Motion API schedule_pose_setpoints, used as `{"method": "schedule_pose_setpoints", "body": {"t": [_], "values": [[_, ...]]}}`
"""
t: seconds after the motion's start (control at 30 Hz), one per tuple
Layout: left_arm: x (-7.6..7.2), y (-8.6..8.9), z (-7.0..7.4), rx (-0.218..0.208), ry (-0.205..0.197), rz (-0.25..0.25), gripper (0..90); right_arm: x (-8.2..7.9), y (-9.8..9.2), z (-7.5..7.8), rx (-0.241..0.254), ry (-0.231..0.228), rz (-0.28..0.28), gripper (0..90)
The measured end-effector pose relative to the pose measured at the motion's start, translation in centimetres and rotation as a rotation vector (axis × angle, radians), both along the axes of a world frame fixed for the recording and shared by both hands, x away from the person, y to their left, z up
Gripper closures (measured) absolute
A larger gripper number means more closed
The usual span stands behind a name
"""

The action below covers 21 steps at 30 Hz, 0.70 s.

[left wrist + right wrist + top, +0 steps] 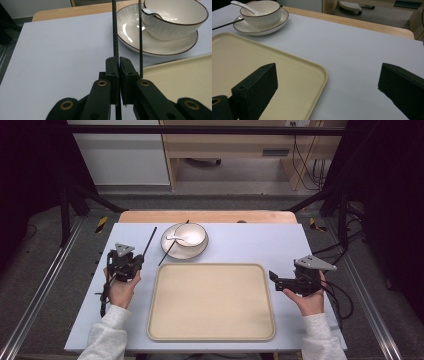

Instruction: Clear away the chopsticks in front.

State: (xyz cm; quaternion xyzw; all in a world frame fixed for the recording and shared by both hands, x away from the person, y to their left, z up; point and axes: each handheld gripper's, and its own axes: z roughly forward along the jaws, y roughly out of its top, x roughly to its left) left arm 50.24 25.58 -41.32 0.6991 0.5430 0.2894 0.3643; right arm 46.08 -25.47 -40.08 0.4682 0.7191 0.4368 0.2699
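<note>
Two thin black chopsticks show from the high view: one (149, 241) clamped in the left tongs (131, 262), its rod slanting up over the pale blue worktop (250, 240), the other (168, 252) leaning against the round plate (172, 251). A glossy white bowl (192, 236) with a dark rim and a white spoon (175, 238) sits on that plate, behind a matte cream tray (210, 302) with rounded corners. In the left gripper view, the flat black pads press shut on the slender textured stick (115, 32). In the right gripper view, the right tongs (327, 85) stand wide apart, empty, above the tray's corner (322, 72).
</note>
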Motion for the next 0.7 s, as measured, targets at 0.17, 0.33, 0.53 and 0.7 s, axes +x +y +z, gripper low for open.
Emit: {"method": "schedule_pose_setpoints", "body": {"t": [0.17, 0.33, 0.53, 0.7], "values": [[-1.9, 0.1, -0.1, -0.004, -0.01, 0.002, 85.9, -0.1, 0.0, 0.0, -0.001, 0.0, -0.003, 2.6], [-3.7, -0.3, 0.0, 0.006, -0.016, 0.017, 85.9, -0.2, 0.1, 0.0, 0.0, 0.004, -0.003, 2.5], [-5.8, -1.3, 0.3, 0.001, -0.03, 0.024, 85.9, -0.3, 0.1, 0.1, 0.005, 0.002, 0.0, 2.5], [-7.3, -2.5, 0.2, -0.012, -0.028, 0.037, 85.9, -0.4, 0.0, 0.2, 0.01, -0.002, 0.003, 2.5]]}}
